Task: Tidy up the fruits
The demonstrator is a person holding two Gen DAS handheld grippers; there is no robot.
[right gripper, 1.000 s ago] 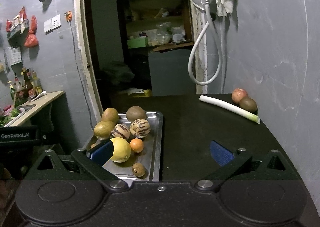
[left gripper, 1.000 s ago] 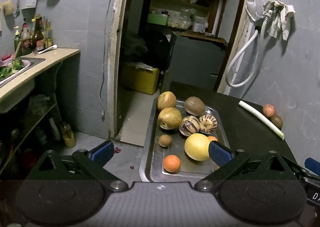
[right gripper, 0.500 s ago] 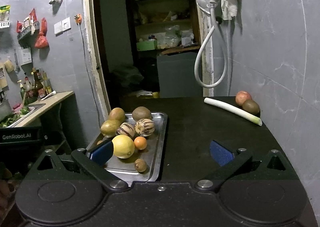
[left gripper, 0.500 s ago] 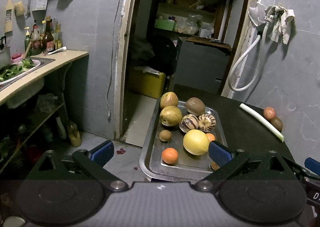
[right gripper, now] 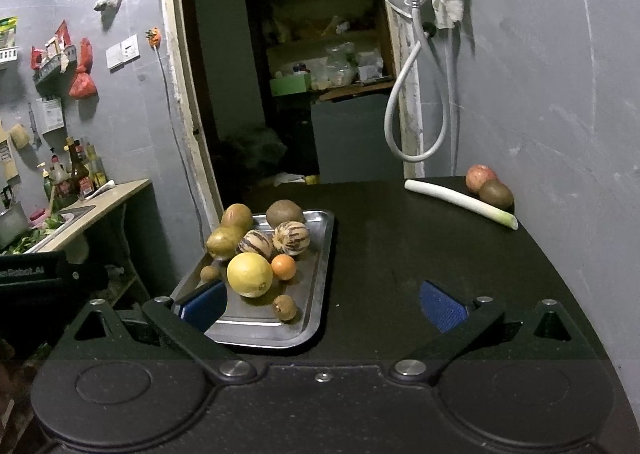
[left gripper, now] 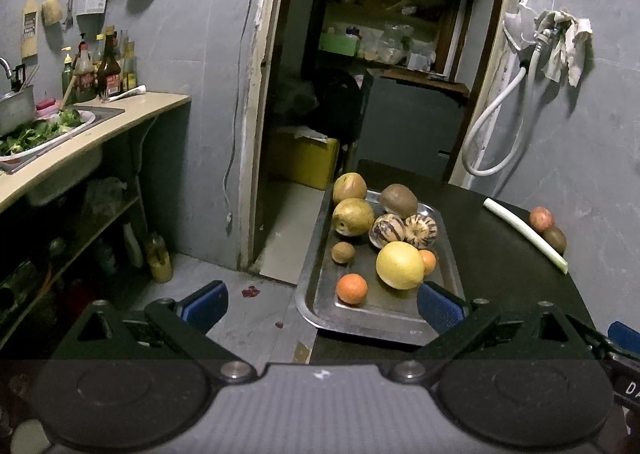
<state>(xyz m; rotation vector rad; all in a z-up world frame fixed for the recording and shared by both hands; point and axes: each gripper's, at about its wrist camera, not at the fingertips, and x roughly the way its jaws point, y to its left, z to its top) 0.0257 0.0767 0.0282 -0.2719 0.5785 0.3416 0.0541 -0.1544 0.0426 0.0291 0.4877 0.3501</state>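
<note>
A steel tray (left gripper: 320, 310) (right gripper: 320, 286) lies at the left edge of a black table (right gripper: 400, 254). It holds a yellow citrus (left gripper: 399, 265) (right gripper: 249, 274), oranges (left gripper: 351, 289) (right gripper: 283, 267), two striped melons (left gripper: 420, 231) (right gripper: 291, 237), pears (left gripper: 353, 216), kiwis (left gripper: 398, 200) and small brown fruits (right gripper: 285, 307). A red apple (right gripper: 480, 178) (left gripper: 541, 219) and a kiwi (right gripper: 496, 194) sit at the far right beside a leek (right gripper: 460, 203) (left gripper: 524, 234). My left gripper (left gripper: 320, 304) is open and empty, near the tray's front. My right gripper (right gripper: 322, 304) is open and empty, over the tray's front right corner.
A doorway (left gripper: 360, 94) opens behind the table. A counter (left gripper: 80, 142) with a bowl of greens and bottles stands at the left. A white hose (right gripper: 416, 102) hangs on the right wall. The floor (left gripper: 248, 294) drops away left of the tray.
Both grippers have drawn back and up from the tray, so the fruit looks smaller and farther. Neither has taken anything. The fruit has not moved.
</note>
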